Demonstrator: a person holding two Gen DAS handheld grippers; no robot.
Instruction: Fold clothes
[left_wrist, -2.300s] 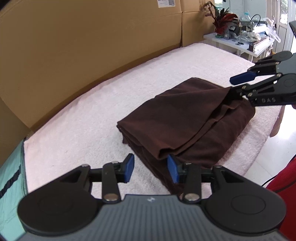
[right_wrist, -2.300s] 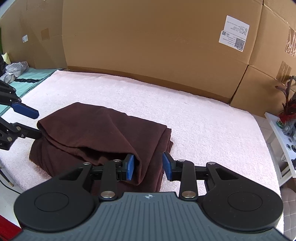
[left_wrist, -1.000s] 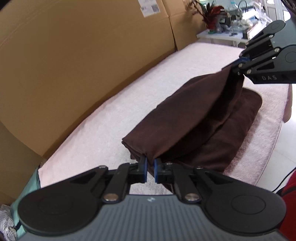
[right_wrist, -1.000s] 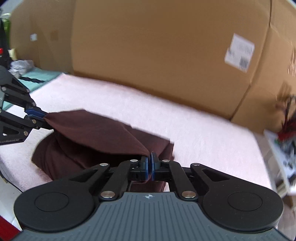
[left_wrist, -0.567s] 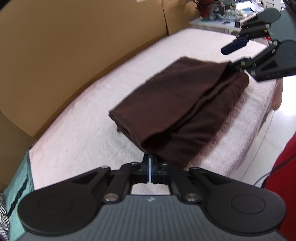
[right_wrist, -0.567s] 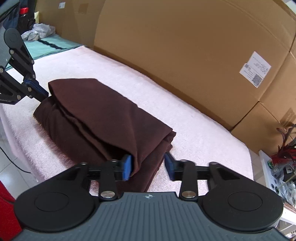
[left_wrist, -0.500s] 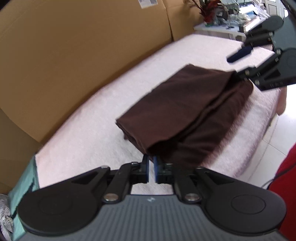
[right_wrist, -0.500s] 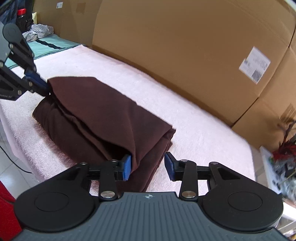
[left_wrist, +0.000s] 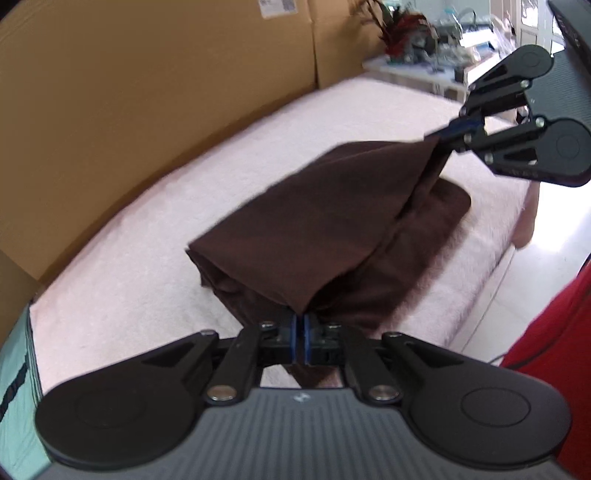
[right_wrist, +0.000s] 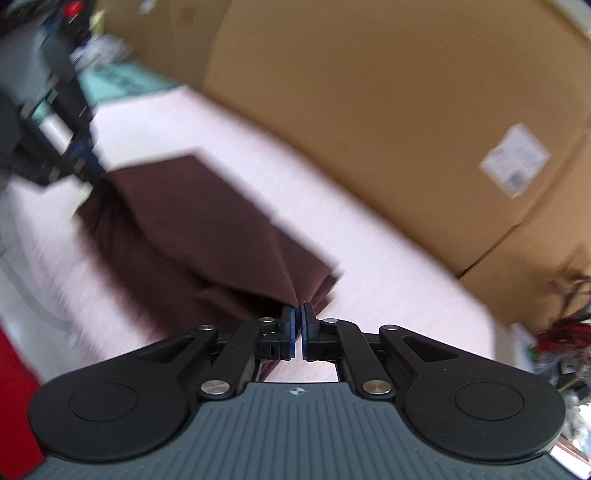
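Your left gripper (left_wrist: 299, 334) is pinched tight on the near corner of the brown garment's (left_wrist: 325, 218) top layer. The garment lies folded on the pink towel-covered bed (left_wrist: 155, 236), near its front edge. Your right gripper (left_wrist: 448, 133) nips the far corner, lifting it into a tent. Both sets of jaws have just been closing on cloth. The risk: only 1 thin layer sits in each grip, so an uneven pull could slip a corner or drag the stack askew.
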